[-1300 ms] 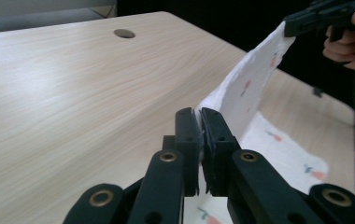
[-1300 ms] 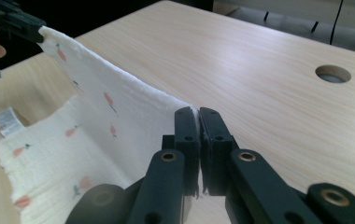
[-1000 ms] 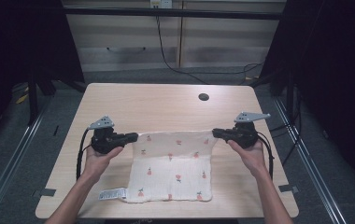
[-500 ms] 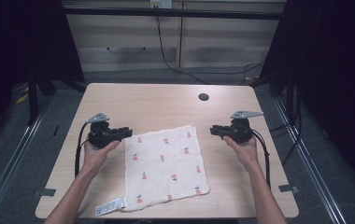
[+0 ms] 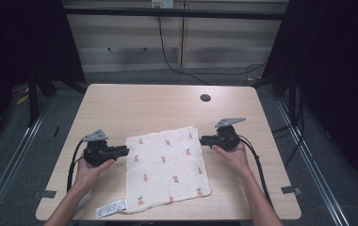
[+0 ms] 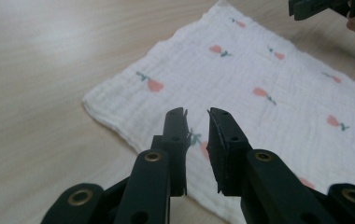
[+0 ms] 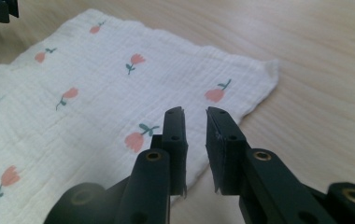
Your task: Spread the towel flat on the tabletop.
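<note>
A dark room surrounds a pale wooden table (image 5: pixel 134 101) with rounded corners; behind it stands a light cabinet front (image 5: pixel 134 47) with a cable (image 5: pixel 167 52) hanging down it, and metal rails (image 5: pixel 7 155) run along the floor on either side. A small dark round hole (image 5: pixel 205 98) sits near the table's far edge.

A white muslin cloth (image 5: pixel 167 167) printed with small pink flowers lies flat and slightly askew on the near middle of the table, between the two grippers. The left gripper (image 5: pixel 123 151) rests just beside the cloth's left edge; its jaws have just been closing, a narrow gap shows between them, and nothing is pinched. The right gripper (image 5: pixel 204 140) sits just beside the cloth's far right corner, jaws likewise just closing, slightly parted and empty.

The person's forearms are cut off at the bottom of the high view. A white care label (image 5: pixel 111 207) sticks out from the cloth's near left corner; its print is too small to read.
</note>
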`<state>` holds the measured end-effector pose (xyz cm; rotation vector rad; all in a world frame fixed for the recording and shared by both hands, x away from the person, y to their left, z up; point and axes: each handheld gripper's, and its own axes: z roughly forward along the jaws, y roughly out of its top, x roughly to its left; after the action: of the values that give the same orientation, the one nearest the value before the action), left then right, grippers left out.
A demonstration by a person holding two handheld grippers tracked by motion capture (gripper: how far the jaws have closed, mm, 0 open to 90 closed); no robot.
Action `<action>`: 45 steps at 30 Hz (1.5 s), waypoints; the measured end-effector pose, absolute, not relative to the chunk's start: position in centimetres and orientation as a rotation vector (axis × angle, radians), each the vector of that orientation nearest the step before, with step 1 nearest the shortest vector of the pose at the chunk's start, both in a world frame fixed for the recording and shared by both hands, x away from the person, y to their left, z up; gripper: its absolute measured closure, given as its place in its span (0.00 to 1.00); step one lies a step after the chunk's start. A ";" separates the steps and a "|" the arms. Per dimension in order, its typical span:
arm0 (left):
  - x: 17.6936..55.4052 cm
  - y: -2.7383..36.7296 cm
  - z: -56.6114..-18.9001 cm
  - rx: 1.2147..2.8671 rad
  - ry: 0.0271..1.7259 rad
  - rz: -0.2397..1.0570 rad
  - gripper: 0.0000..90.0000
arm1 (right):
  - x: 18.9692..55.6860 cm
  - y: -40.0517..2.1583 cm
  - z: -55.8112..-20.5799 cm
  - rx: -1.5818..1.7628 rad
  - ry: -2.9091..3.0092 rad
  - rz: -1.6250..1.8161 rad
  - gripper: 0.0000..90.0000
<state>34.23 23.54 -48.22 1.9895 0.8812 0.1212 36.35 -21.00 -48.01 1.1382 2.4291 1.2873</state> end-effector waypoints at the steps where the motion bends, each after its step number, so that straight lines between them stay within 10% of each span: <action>1: 34.2 23.5 -48.5 1.996 0.881 0.115 0.87 | 36.4 -20.6 -48.3 1.137 2.444 1.279 0.87; 45: 33.7 19.4 -50.7 2.131 0.787 0.072 0.83 | 30.8 -22.3 -49.9 1.155 2.549 1.193 0.87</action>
<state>33.66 19.37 -50.67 2.1312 0.7866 0.0721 30.75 -22.29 -49.85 1.1549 2.5487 1.1934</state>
